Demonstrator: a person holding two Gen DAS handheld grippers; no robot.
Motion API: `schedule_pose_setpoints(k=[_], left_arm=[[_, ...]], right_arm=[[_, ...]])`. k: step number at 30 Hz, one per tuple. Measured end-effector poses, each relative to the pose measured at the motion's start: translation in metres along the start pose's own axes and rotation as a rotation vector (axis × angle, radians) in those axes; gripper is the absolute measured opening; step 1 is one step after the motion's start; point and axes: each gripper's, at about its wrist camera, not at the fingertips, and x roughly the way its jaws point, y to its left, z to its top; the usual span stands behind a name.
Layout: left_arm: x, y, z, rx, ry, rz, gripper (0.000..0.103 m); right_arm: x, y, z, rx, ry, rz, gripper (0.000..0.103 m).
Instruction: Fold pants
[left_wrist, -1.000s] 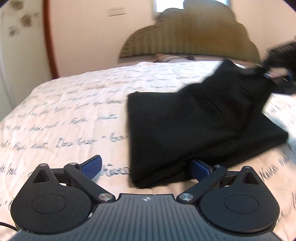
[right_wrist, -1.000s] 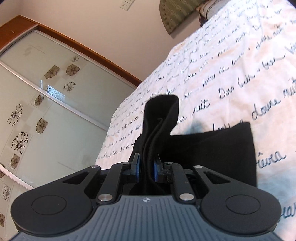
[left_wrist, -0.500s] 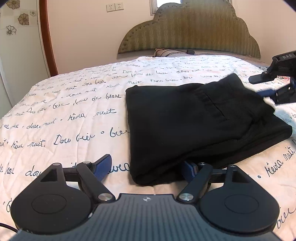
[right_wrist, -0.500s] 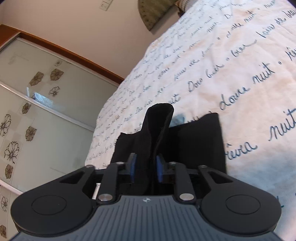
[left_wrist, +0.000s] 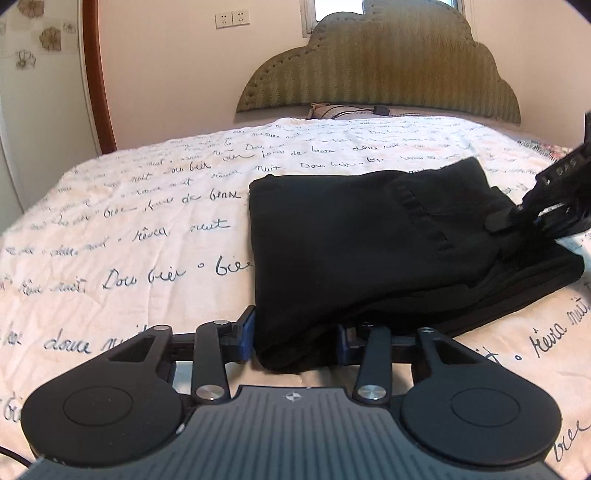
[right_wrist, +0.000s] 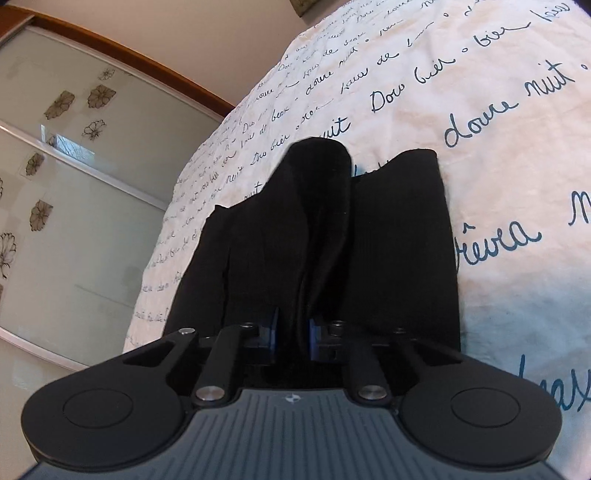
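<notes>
Black folded cloth pants (left_wrist: 369, 240) lay on script-print bed quilt (left_wrist: 129, 229) | L claw (left_wrist: 295, 341) clenched on near corner | R claw (right_wrist: 291, 334) clenched on bunched edge | tip: lower both evenly, keep edges aligned.

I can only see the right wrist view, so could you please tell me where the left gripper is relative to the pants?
Observer: The left gripper is at the near corner of the pants, with one blue pad on each side of it. I cannot tell whether it is squeezing.
Operator: Thank you. How does the whole garment lie?
Observer: It lies as a flat, folded, roughly rectangular stack on the bedspread.
Operator: And where on that stack is my right gripper?
Observer: The right gripper grips the stack's right end, across from the left one.
</notes>
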Motion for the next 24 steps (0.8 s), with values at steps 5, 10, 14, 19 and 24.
schedule_pose_setpoints(k=[5,10,14,19,24], left_arm=[[-0.007,0.002,0.004,-0.013,0.011,-0.018,0.036],[-0.001,0.000,-0.006,-0.027,-0.003,-0.019,0.033],[-0.010,0.001,-0.001,-0.022,-0.010,-0.012,0.021],[-0.010,0.001,-0.006,-0.020,-0.007,-0.016,0.016],[-0.018,0.000,-0.002,-0.022,-0.025,-0.020,0.010]], right_arm=[[-0.030,0.009,0.010,-0.043,-0.040,0.005,0.010],[-0.025,-0.017,-0.001,0.009,-0.003,-0.041,0.010],[-0.027,-0.026,-0.007,0.056,-0.040,-0.008,0.010],[-0.039,-0.019,-0.009,0.039,-0.060,-0.005,0.010],[-0.051,-0.007,-0.004,0.010,-0.097,0.003,0.010]])
